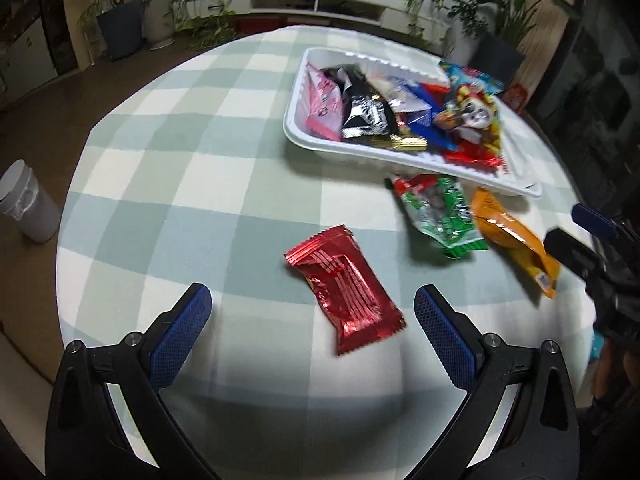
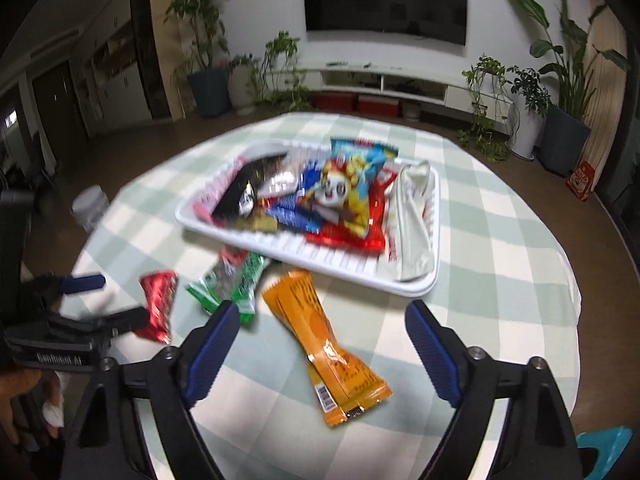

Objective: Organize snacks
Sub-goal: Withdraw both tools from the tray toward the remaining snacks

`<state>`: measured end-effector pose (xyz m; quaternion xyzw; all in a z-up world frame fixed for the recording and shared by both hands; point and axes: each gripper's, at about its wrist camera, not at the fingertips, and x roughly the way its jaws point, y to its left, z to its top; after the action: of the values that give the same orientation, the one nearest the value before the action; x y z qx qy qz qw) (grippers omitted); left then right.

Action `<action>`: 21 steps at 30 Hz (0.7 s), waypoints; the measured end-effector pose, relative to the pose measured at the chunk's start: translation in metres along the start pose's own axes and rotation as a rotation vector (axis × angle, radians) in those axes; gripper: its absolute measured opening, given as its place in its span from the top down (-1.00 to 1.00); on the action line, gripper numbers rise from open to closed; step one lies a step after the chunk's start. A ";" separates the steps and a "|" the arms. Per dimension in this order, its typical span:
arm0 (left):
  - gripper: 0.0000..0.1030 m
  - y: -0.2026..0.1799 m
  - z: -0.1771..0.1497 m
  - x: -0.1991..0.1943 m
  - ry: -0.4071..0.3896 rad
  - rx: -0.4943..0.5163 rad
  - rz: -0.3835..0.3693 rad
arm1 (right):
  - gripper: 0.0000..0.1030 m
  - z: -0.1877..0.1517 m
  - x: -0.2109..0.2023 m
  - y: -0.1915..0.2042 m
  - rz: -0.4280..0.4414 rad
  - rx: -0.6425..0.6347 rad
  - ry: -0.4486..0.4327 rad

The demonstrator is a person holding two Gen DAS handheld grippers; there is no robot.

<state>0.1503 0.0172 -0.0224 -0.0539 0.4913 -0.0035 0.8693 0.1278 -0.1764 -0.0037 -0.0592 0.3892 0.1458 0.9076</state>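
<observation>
Left wrist view: left claw spread wide, gripping nothing, red packet lying flat on checked worktop between its tips. Green packet and orange packet just beside near rim of white tray, tray full of snacks.

Right wrist view: right claw wide open, empty, orange packet flat between fingers, untouched. Green packet and red packet toward worktop's left edge. Tray beyond, toward far edge.

Only legible text: "GenRobot.AI", white letters on black body of left gripper, seen in right wrist view. Snack wrapper print too blurred to read.
</observation>
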 end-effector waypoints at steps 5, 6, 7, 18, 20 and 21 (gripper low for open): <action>-0.82 -0.001 0.003 0.017 0.026 0.001 0.001 | -0.50 -0.008 0.015 0.001 -0.031 -0.040 0.065; -0.60 -0.002 0.005 0.020 0.029 0.009 -0.003 | -0.50 -0.008 0.015 0.000 -0.029 -0.040 0.069; -0.51 -0.004 0.005 0.021 0.023 0.025 0.011 | -0.50 -0.008 0.015 -0.001 -0.026 -0.038 0.070; 0.36 0.003 0.008 0.018 0.020 0.102 0.004 | -0.50 -0.009 0.018 0.001 0.030 -0.034 0.092; 0.38 0.006 0.008 0.017 0.028 0.117 -0.015 | -0.50 -0.010 0.021 0.001 0.039 -0.029 0.105; 0.39 0.007 0.008 0.016 0.030 0.127 -0.016 | -0.48 -0.011 0.022 0.002 0.037 -0.033 0.113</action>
<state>0.1649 0.0235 -0.0330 -0.0025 0.5025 -0.0426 0.8635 0.1344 -0.1724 -0.0275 -0.0750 0.4382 0.1651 0.8804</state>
